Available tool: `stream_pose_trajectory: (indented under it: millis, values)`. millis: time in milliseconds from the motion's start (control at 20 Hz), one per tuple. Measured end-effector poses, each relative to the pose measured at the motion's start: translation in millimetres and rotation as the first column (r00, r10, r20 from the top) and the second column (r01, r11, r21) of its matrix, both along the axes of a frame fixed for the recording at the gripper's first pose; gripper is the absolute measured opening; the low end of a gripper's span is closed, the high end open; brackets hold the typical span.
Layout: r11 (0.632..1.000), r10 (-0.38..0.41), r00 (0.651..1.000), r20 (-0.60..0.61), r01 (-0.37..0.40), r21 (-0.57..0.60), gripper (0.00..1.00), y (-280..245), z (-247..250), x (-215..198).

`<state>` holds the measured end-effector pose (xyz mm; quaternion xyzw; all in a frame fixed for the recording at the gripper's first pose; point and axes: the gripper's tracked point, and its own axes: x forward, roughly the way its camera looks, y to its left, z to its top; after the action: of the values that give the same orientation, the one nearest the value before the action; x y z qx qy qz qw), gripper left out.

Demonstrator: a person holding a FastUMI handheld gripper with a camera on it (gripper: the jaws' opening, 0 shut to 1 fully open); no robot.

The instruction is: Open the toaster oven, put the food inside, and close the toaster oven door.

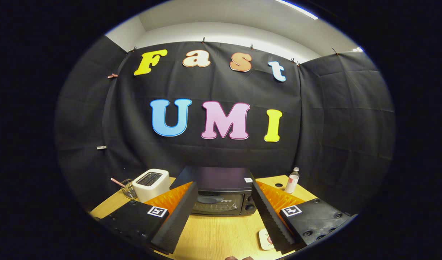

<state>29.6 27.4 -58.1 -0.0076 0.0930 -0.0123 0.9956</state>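
The black toaster oven [221,196] stands on the wooden bench [221,234], door closed, its lower corners hidden behind the tongs [223,191], which gape wide and empty just before it. A white toaster [151,184] stands beside it; a bottle [292,180] opposite.

— What carries everything here?
— A light wooden table [221,234] with a smooth yellowish top.
— And what stands on it?
— A black toaster oven [221,193] with its glass door closed, at the back middle. Just beside it, a white two-slot toaster [151,184], then a clear glass cup [128,187] holding a pink striped straw. On the other side, a small clear plastic bottle [292,180].
— Anything nearer?
— A pale rounded plate [266,239], partly hidden.
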Motion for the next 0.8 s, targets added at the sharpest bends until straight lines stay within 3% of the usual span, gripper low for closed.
stream_pose_trajectory:
  millis: [350,800]
  values:
    - [1.000,0.014,0.999,-0.041,-0.014,-0.008,0.99,17.9,-41.9,68.7]
    - [0.999,0.016,0.991,-0.134,-0.020,-0.027,0.99,32.7,-130.7,150.4]
